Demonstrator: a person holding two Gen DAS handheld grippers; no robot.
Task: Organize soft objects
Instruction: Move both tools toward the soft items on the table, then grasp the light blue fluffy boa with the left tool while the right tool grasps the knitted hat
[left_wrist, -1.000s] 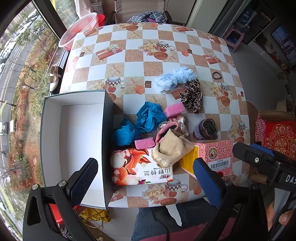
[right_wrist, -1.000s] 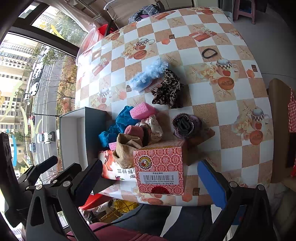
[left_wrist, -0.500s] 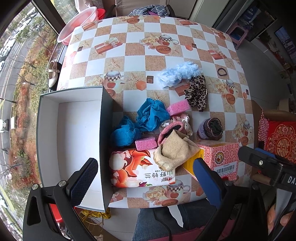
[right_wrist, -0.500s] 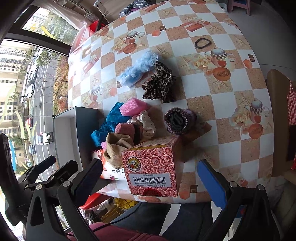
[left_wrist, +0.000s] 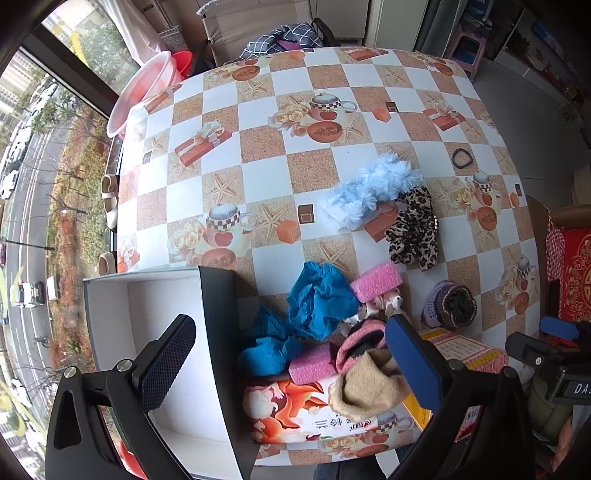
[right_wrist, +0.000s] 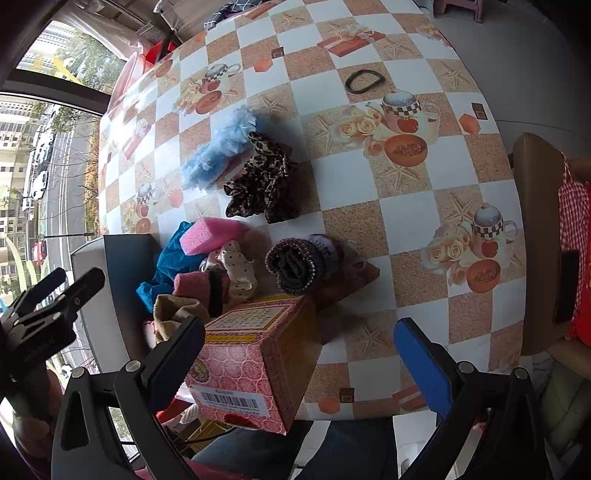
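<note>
A pile of soft things lies on the checked table (left_wrist: 266, 147): crumpled blue cloth (left_wrist: 317, 299), two pink sponges (left_wrist: 376, 282), a beige sock (left_wrist: 365, 384), a pink sock (left_wrist: 360, 338), a dotted cloth (right_wrist: 238, 267), a purple knit roll (right_wrist: 304, 260), a leopard scrunchie (left_wrist: 415, 229) and a light blue fluffy piece (left_wrist: 369, 192). An open white box (left_wrist: 166, 354) stands to their left. My left gripper (left_wrist: 291, 365) is open, low over the box wall and the pile. My right gripper (right_wrist: 299, 365) is open, above the pink carton (right_wrist: 255, 365).
A flowered tissue pack (left_wrist: 295, 413) lies at the table's near edge beside the pink carton. A black hair tie (right_wrist: 364, 81) lies far right. A pink basin (left_wrist: 144, 88) and a chair (left_wrist: 258, 26) stand beyond the table. A brown chair (right_wrist: 535, 229) is at the right.
Both grippers have moved forward and down toward the pile, so the objects look larger. Nothing on the table has moved. Both stay open.
</note>
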